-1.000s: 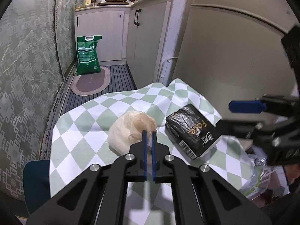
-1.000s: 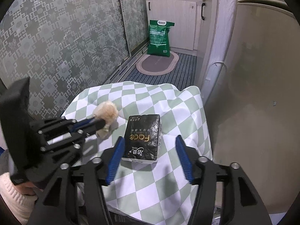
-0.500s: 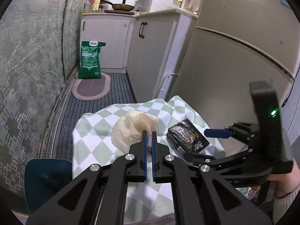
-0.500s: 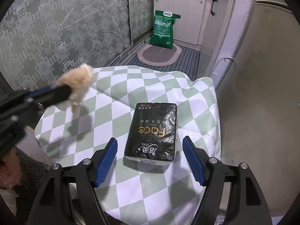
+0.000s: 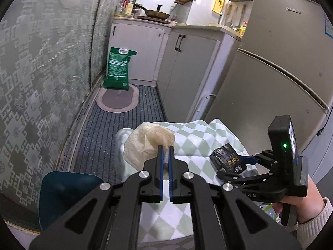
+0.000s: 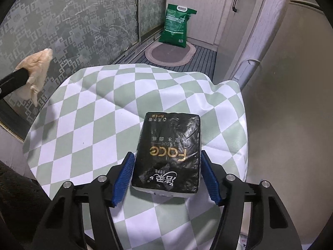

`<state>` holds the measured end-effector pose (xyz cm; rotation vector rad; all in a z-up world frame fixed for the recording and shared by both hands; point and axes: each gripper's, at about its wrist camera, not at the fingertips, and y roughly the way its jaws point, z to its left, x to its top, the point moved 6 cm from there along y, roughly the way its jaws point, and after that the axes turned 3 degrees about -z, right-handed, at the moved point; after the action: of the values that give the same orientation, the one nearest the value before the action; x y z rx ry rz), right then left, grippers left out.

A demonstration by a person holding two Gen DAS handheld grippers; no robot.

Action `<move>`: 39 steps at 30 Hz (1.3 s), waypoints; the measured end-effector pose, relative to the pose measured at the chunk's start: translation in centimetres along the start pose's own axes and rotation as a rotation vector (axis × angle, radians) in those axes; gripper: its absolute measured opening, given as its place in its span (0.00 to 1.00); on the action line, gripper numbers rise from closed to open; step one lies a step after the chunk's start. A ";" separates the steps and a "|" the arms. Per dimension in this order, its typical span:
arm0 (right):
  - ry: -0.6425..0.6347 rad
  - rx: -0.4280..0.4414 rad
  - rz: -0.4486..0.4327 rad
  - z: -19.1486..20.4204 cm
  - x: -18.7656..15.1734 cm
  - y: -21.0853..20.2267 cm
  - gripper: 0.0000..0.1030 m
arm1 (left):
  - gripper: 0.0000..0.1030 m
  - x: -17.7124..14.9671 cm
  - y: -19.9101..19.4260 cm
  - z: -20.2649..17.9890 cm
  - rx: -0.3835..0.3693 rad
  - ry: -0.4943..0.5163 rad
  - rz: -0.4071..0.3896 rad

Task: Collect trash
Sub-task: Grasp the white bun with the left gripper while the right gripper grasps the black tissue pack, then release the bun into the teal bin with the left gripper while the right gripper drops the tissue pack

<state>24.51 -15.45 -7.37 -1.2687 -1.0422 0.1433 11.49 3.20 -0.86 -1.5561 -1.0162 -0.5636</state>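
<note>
While the left gripper (image 5: 165, 152) has its blue fingers (image 5: 160, 166) clenched on the crumpled wad (image 5: 145, 145), the wad hangs in the air, clear of the desk (image 6: 87, 125). Wad: pale beige, thin wrinkled paper or film, translucent in spots, bunched into a loose ball with a ragged tail hanging down; in the right wrist view it sits at the far left (image 6: 36, 70), off the desk edge, in front of the patterned wall.

Right gripper (image 6: 167, 179): fingers (image 6: 122, 179) spread wide, one on each side of the tissue pack (image 6: 168, 154), close to its sides; contact unclear, not squeezing. Pack: black glossy plastic, gold "Face" print, white end facing the gripper, lying flat on the desk toward the right edge. Same pack in the left wrist view (image 5: 228, 160), with the right gripper (image 5: 243, 162) around it.

Desk is covered by a green-and-white checked cloth (image 5: 193, 133), wrinkled at the far corner.

Further out: dark striped floor mat (image 5: 116, 129), oval rug (image 5: 117, 99), green sack (image 5: 118, 70) leaning by the white cabinets (image 5: 187, 70), fridge (image 5: 270, 79) on the right, frying pan (image 5: 155, 13) on the back counter.
</note>
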 end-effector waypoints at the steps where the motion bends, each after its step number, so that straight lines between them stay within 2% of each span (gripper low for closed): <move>1: 0.001 0.002 0.001 0.1 0.1 0.1 0.54 | 0.05 0.0 -0.1 0.2 0.003 -0.002 -0.001; 7: 0.010 -0.002 -0.006 0.5 0.4 -0.2 0.43 | 0.05 -0.2 -0.8 1.8 0.029 -0.022 -0.003; 15: 0.000 0.031 -0.068 2.5 1.9 -1.9 0.40 | 0.05 -0.9 -1.5 4.5 0.085 -0.045 0.004; 24: -0.067 0.120 -0.103 7.7 4.3 -3.1 0.36 | 0.05 -2.2 -2.3 8.9 0.163 -0.086 0.031; 39: -0.179 0.260 -0.135 17.2 7.2 -3.8 0.30 | 0.05 -6.3 -2.4 16.1 0.257 -0.165 0.153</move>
<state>14.78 -0.26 -1.39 -0.9598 -1.2168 0.2841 3.51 16.60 -8.61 -1.4515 -1.0385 -0.1920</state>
